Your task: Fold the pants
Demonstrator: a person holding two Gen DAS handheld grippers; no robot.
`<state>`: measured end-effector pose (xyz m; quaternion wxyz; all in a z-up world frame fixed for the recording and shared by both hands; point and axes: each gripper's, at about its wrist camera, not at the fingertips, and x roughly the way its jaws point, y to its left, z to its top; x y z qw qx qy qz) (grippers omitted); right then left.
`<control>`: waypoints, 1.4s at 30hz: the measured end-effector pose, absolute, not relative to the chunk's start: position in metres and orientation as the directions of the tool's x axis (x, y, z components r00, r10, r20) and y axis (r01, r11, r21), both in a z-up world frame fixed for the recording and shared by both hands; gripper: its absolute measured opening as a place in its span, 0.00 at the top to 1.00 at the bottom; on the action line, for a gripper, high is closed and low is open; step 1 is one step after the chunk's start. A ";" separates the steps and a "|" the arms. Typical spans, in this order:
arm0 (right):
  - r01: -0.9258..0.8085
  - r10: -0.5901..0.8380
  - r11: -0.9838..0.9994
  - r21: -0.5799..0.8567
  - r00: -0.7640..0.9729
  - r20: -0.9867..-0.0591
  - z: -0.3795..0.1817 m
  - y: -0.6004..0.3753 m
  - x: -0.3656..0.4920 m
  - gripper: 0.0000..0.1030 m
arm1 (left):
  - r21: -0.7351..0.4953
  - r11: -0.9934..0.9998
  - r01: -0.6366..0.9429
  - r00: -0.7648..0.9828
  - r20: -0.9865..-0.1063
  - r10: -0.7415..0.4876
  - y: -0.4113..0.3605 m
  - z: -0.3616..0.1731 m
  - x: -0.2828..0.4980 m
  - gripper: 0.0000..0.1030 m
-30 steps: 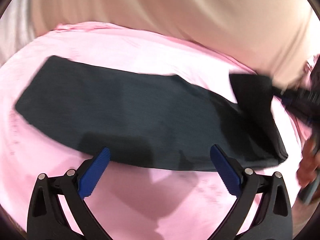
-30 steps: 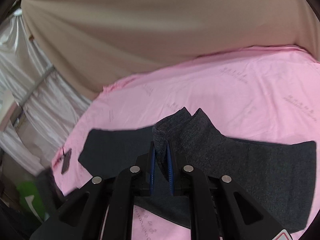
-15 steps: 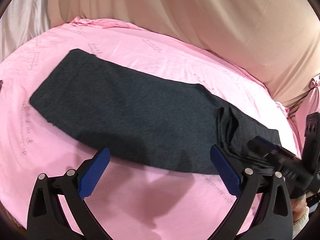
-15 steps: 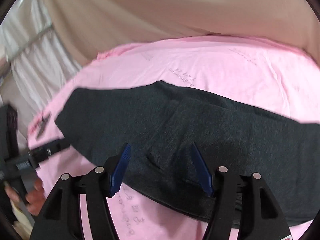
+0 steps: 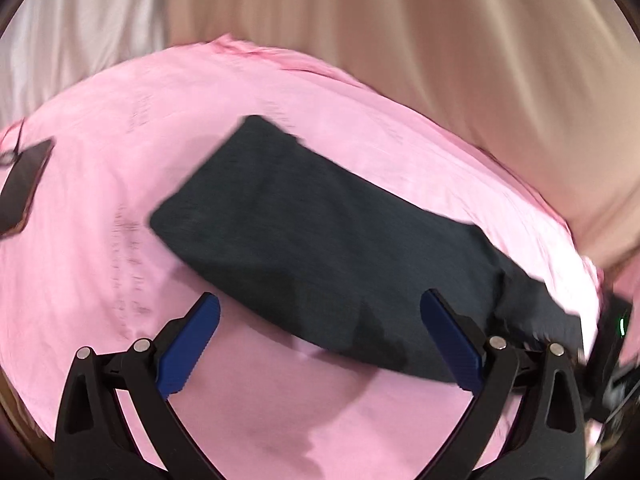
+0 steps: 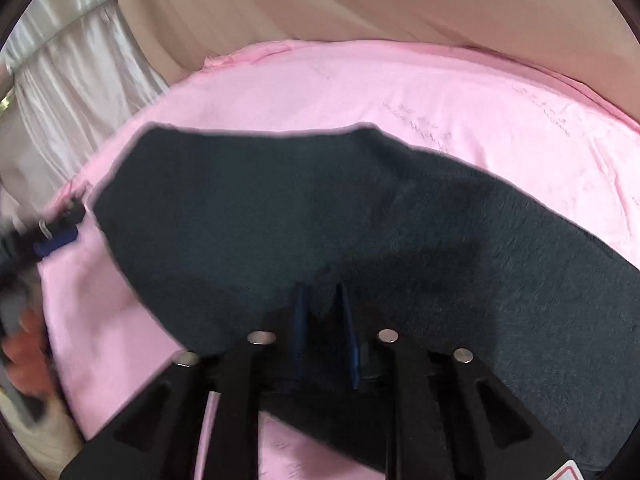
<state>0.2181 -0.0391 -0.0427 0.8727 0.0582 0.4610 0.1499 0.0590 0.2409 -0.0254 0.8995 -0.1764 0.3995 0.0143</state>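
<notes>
Dark grey pants [image 5: 340, 248] lie as a long folded strip on the pink sheet [image 5: 100, 184]. My left gripper [image 5: 320, 298] hovers open at their near edge, its blue pads [image 5: 188, 344] wide apart with nothing between them. In the right wrist view the pants [image 6: 260, 208] fill the middle. My right gripper [image 6: 323, 306] sits low on the pants. Its jaws are closing, and a small ridge of fabric is pinched between the narrow blue pads [image 6: 300, 312]. The left gripper's blue tip [image 6: 56, 242] shows blurred at the left edge.
A flat dark phone-like object [image 5: 24, 188] lies on the sheet at the far left. Beige curtain [image 5: 440, 40] and white curtain [image 6: 72, 80] hang behind the table. A person's hand [image 6: 28, 344] shows at the left edge. The other gripper's black body [image 5: 612, 344] is at the right.
The right gripper dropped the raised fold, opened wide, sank lower and narrowed on the fabric again. The left gripper slid along the table; the pants shifted right in its view.
</notes>
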 end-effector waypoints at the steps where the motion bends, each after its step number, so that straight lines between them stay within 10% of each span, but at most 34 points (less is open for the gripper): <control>1: -0.210 0.299 0.953 0.218 0.545 -0.783 -0.038 -0.040 0.211 0.50 | -0.316 0.931 -0.182 0.678 -0.726 -0.114 0.248 -0.027 0.059 0.05; 4: -0.237 0.227 0.966 0.104 0.585 -0.778 -0.034 -0.035 0.195 0.38 | -0.347 0.911 -0.222 0.674 -0.730 -0.113 0.272 -0.033 0.059 0.05; 9: -0.197 0.223 0.971 0.134 0.561 -0.797 -0.046 -0.045 0.213 0.89 | -0.363 0.894 -0.264 0.656 -0.747 -0.110 0.285 -0.042 0.068 0.05; 14: -0.209 0.355 0.935 0.288 0.592 -0.724 -0.018 -0.050 0.218 0.91 | -0.343 0.907 -0.246 0.660 -0.745 -0.103 0.283 -0.040 0.071 0.05; 19: -0.194 0.397 0.918 0.347 0.509 -0.764 -0.053 -0.056 0.215 0.79 | -0.485 0.825 -0.289 0.615 -0.755 -0.228 0.300 -0.067 0.098 0.05; 24: -0.032 0.323 0.912 0.409 0.669 -0.669 -0.022 -0.131 0.154 0.39 | -0.463 0.836 -0.296 0.637 -0.747 -0.188 0.294 -0.065 0.105 0.08; 28: 0.138 0.184 0.902 0.408 0.734 -0.654 -0.011 -0.202 0.105 0.35 | -0.355 0.865 -0.355 0.632 -0.773 -0.058 0.285 -0.066 0.108 0.80; 42: 0.330 0.069 0.807 0.490 0.771 -0.633 -0.041 -0.307 0.010 0.33 | -0.176 0.984 0.022 0.842 -0.527 -0.114 0.117 0.120 0.070 0.87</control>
